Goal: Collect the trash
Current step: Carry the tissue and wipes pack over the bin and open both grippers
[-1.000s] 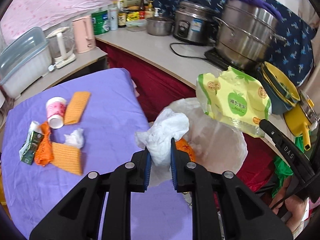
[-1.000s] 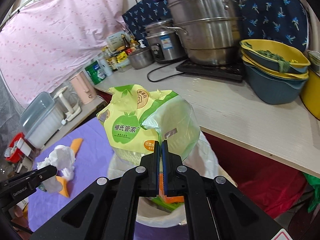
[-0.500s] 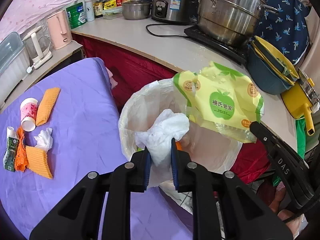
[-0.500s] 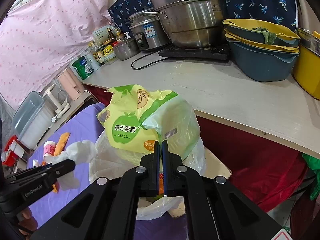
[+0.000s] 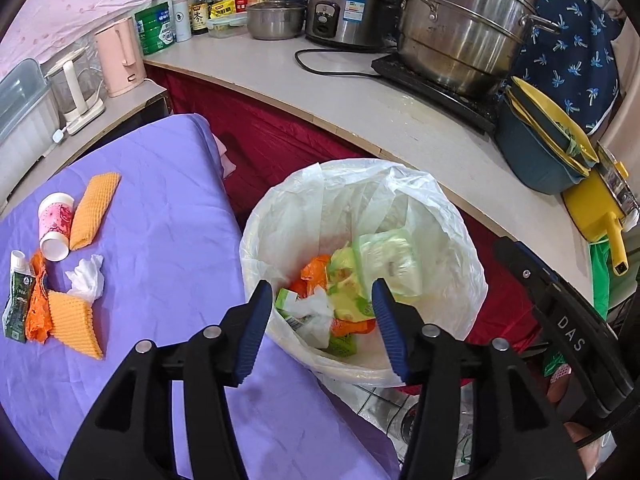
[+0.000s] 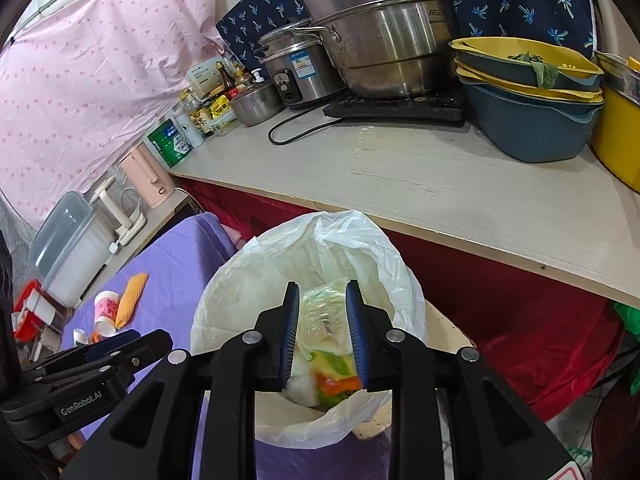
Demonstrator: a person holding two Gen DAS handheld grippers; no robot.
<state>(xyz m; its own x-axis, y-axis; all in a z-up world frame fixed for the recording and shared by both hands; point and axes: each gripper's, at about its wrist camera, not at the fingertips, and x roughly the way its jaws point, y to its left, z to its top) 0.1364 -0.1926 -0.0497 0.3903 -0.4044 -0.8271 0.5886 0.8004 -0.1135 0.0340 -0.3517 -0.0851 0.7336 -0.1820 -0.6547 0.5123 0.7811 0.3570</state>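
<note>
A white bag-lined trash bin (image 5: 452, 232) stands beside the purple table (image 5: 168, 216). Inside lie a green-yellow wrapper (image 5: 390, 264), a white tissue (image 5: 316, 312) and orange scraps. My left gripper (image 5: 318, 312) is open and empty above the bin's near rim. My right gripper (image 6: 322, 334) is open and empty over the bin (image 6: 376, 252); the wrapper (image 6: 324, 316) shows between its fingers. On the table remain a paper cup (image 5: 56, 226), two orange waffle pieces (image 5: 94, 210), a crumpled tissue (image 5: 86, 278), an orange scrap (image 5: 38, 308) and a green tube (image 5: 18, 300).
A pale counter (image 5: 360, 108) runs behind the bin with a steel steamer pot (image 5: 460, 28), rice cooker (image 5: 344, 8), stacked blue and yellow basins (image 5: 544, 140), bottles and a pink kettle (image 5: 120, 56). A red cloth hangs below the counter.
Both grippers opened over the bin. The white tissue dropped from the left gripper and the green-yellow wrapper from the right; both now lie in the bin.
</note>
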